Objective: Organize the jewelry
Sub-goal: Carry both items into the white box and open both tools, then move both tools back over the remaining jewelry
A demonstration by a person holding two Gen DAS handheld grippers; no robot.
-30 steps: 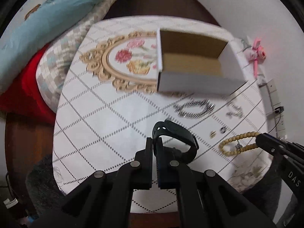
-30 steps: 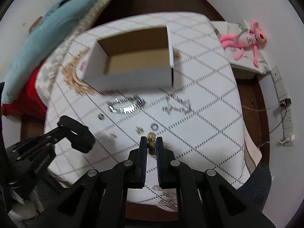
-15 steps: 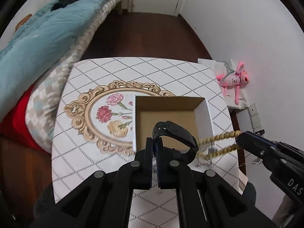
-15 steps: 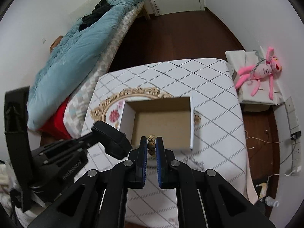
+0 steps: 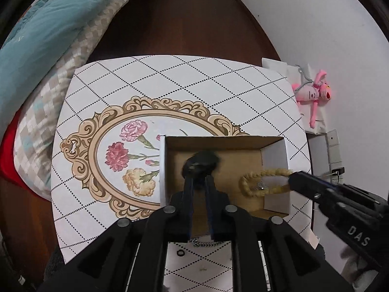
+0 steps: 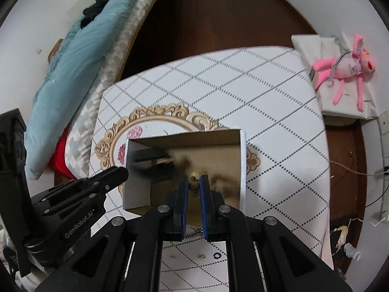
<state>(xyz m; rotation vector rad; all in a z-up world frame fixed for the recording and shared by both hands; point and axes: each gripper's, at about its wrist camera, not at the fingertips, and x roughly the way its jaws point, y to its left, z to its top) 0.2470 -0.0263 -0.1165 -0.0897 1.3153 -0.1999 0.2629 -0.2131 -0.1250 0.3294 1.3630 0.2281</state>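
Observation:
An open cardboard box (image 5: pixel 274 155) (image 6: pixel 243 160) sits on the patterned table. My left gripper (image 5: pixel 198 182) hangs over the box with its fingers parted; the black watch band (image 5: pixel 203 161) (image 6: pixel 155 163) shows blurred at its tips inside the box. My right gripper (image 6: pixel 193 185) is over the box, shut on a tan wooden bead bracelet (image 6: pixel 195 178). In the left wrist view the bracelet (image 5: pixel 257 182) hangs as a loop from the right gripper (image 5: pixel 291 177).
The white diamond-pattern table (image 5: pixel 184 80) has a gold-framed flower print (image 5: pixel 126 155). A silver chain (image 5: pixel 206 243), a small ring (image 5: pixel 180 253) and tiny studs (image 6: pixel 201 256) lie near the front edge. A bed (image 5: pixel 36 36) stands left; a pink toy (image 5: pixel 313 95) lies right.
Both grippers moved forward and down over the box. The left gripper's fingers have opened and the watch band is dropping into the box. The right gripper still holds the bead bracelet.

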